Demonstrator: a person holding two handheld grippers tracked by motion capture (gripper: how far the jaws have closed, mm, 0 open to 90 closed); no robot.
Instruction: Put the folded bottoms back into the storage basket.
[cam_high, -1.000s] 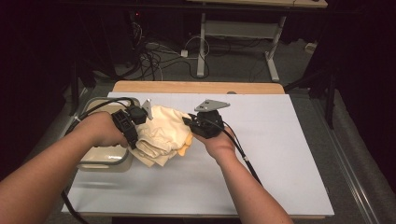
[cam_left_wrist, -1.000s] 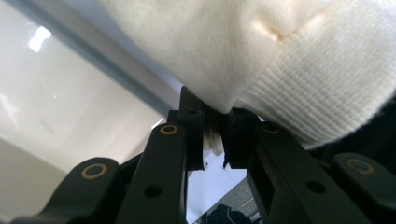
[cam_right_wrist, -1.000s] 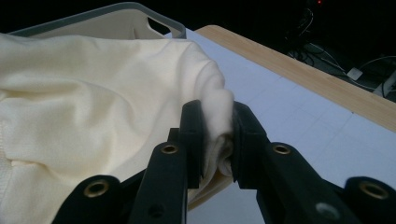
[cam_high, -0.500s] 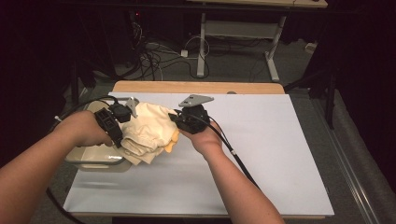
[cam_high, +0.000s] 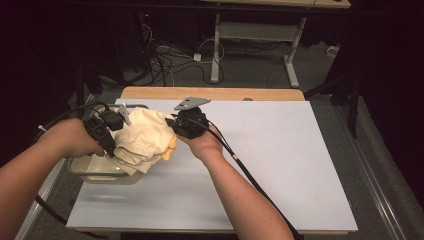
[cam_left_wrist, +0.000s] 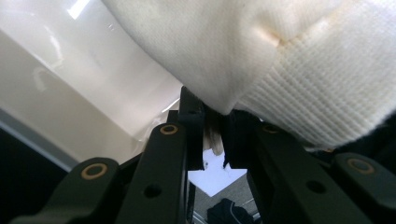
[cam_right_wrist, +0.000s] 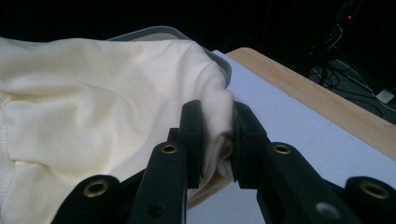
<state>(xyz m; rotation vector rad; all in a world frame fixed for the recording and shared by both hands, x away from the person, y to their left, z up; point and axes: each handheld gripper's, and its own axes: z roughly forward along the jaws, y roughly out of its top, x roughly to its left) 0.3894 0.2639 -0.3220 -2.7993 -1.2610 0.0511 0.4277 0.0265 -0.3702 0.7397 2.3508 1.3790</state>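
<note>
Pinching the cloth (cam_high: 142, 140) in both clamped grippers, left (cam_high: 111, 131) and right (cam_high: 176, 125), you hold it with the bin (cam_high: 90, 172) at 7 o'clock.

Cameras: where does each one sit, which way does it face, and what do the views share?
High view: above the person's side, looking forward and down on the table; both forearms, left tool and right tool enter from below.
Left gripper view: on the left tool, looking along its jaws at the cream cloth and clear bin.
Right gripper view: on the right tool, jaws pinching cloth.
Shared: all three show the cloth and bin.
</note>
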